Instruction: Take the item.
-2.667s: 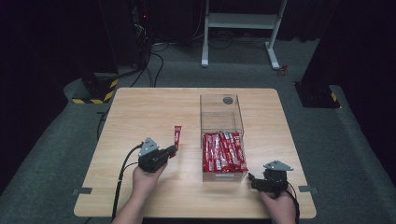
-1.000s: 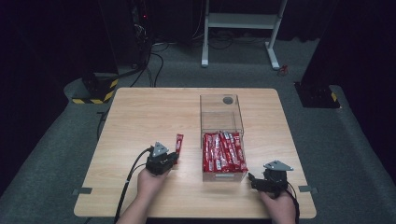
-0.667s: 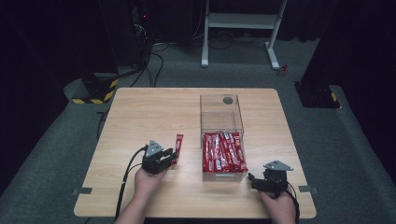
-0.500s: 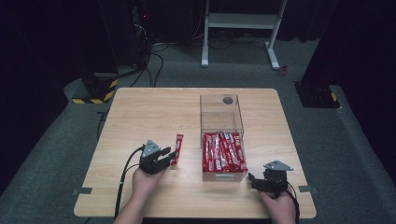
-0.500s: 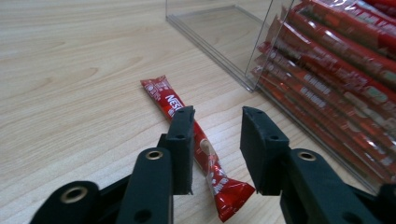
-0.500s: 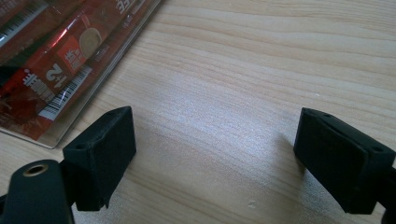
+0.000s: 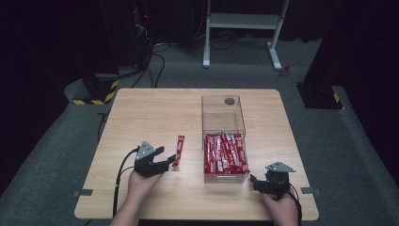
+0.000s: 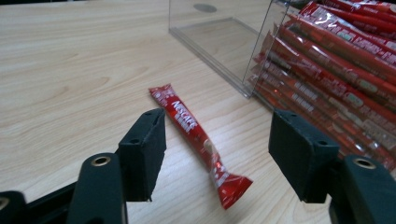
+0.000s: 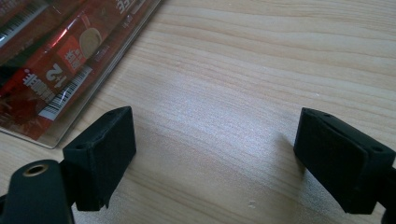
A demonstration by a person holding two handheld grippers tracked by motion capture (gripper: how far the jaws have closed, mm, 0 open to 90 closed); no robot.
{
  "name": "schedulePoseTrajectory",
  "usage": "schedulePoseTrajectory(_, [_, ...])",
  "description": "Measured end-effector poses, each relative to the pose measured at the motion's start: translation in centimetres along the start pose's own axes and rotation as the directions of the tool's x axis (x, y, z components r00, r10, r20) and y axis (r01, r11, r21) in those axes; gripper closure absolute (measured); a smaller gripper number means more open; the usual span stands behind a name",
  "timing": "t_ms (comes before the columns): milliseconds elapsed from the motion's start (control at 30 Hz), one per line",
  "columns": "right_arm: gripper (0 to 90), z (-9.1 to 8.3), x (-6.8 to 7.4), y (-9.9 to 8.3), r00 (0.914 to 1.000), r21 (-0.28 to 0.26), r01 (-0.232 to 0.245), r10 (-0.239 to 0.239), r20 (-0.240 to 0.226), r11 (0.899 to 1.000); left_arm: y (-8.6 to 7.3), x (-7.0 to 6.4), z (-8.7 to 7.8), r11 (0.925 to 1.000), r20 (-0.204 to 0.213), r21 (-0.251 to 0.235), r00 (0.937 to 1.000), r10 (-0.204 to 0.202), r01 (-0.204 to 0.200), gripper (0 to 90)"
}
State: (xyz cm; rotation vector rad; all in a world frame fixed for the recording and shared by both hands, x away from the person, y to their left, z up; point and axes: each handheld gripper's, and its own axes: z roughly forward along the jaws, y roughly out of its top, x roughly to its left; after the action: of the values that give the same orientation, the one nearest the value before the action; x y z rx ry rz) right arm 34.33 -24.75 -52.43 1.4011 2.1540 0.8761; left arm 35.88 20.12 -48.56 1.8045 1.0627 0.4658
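Slim red Nescafé sachet [image 8: 196,132], one end seemingly crimped flat.

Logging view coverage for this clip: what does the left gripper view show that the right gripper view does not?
Left gripper view: a loose red sachet lying flat on the table, apart from the open left gripper, beside the clear box.

Right gripper view: the open right gripper over bare wood, with a barcode on a packed sachet.

Both: the wooden table and red sachets in the box.
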Motion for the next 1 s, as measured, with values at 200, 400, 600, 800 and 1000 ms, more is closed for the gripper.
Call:
schedulePoseTrajectory(200, [12.6, 0.0, 0.0, 0.0, 1.0000, 0.000, -0.001, 0.001, 0.000, 1.000, -0.7, 1.2, -1.2, 0.9999, -0.024, 0.011, 0.9997, -0.007, 0.008, 35.2])
schedulePoseTrajectory(400, [12.6, 0.0, 0.0, 0.0, 1.0000, 0.000, 0.001, -0.001, -0.002, 1.000, -1.4, 2.6, -2.6, 0.9997, -0.064, 0.011, 0.9977, -0.022, 0.023, 34.9])
schedulePoseTrajectory(600, [12.6, 0.0, 0.0, 0.0, 1.0000, 0.001, 0.000, 0.000, -0.004, 1.000, -2.5, 4.3, -4.4, 0.9993, -0.113, 0.021, 0.9932, -0.030, 0.032, 34.7])
schedulePoseTrajectory(800, [12.6, 0.0, 0.0, 0.0, 1.0000, 0.001, 0.000, 0.000, -0.004, 1.000, -4.2, 5.6, -5.8, 0.9962, -0.182, 0.086, 0.9834, 0.006, 0.010, 33.0])
schedulePoseTrajectory(1000, [12.6, 0.0, 0.0, 0.0, 1.0000, 0.001, 0.000, 0.000, -0.004, 1.000, -6.0, 6.2, -6.1, 0.9801, -0.221, 0.198, 0.9743, 0.045, 0.000, 30.6])
